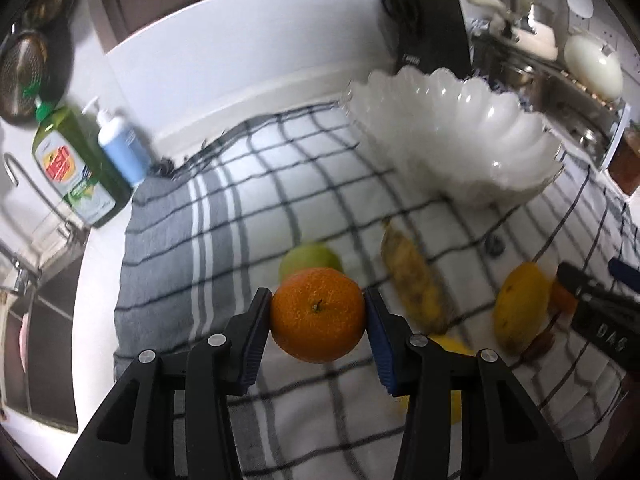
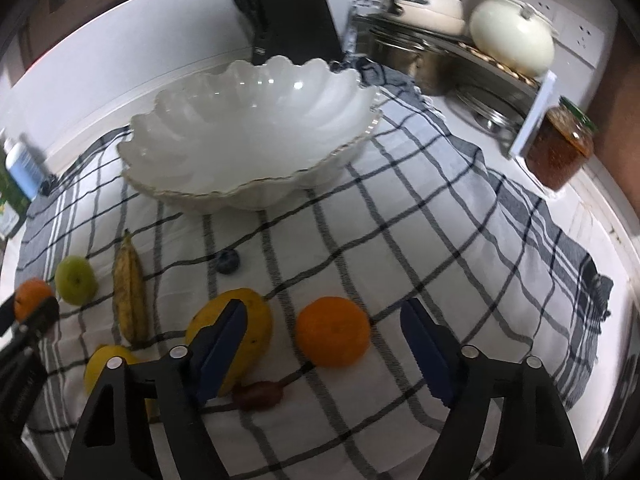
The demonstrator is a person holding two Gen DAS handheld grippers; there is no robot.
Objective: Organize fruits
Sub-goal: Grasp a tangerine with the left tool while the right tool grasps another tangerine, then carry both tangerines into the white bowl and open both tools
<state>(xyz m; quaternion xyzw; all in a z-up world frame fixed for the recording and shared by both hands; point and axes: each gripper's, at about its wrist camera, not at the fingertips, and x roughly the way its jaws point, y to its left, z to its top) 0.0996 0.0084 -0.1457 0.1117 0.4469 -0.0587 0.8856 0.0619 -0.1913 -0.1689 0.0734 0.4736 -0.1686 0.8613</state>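
risk check: left gripper point(image 1: 318, 316) is pinching a mandarin point(image 1: 318, 314) across its widest part, both pads touching the peel, fruit lifted clear of the checked cloth point(image 1: 256, 184). grip sits right at the pad tips, so a quick swing toward the scalloped white bowl point(image 1: 460, 128) could let the round fruit roll out. right gripper point(image 2: 324, 340) is spread wide, straddling a second orange point(image 2: 333, 331) on the cloth, pads not touching it. its left pad sits just beside the mango point(image 2: 256, 320) and a date point(image 2: 258, 395), so closing off-centre could nudge those or squirt the orange sideways. bowl looks empty. banana point(image 2: 129, 292), green apple point(image 2: 76, 280), lemon point(image 2: 105, 364) and blueberry point(image 2: 228, 261) not yet sorted.
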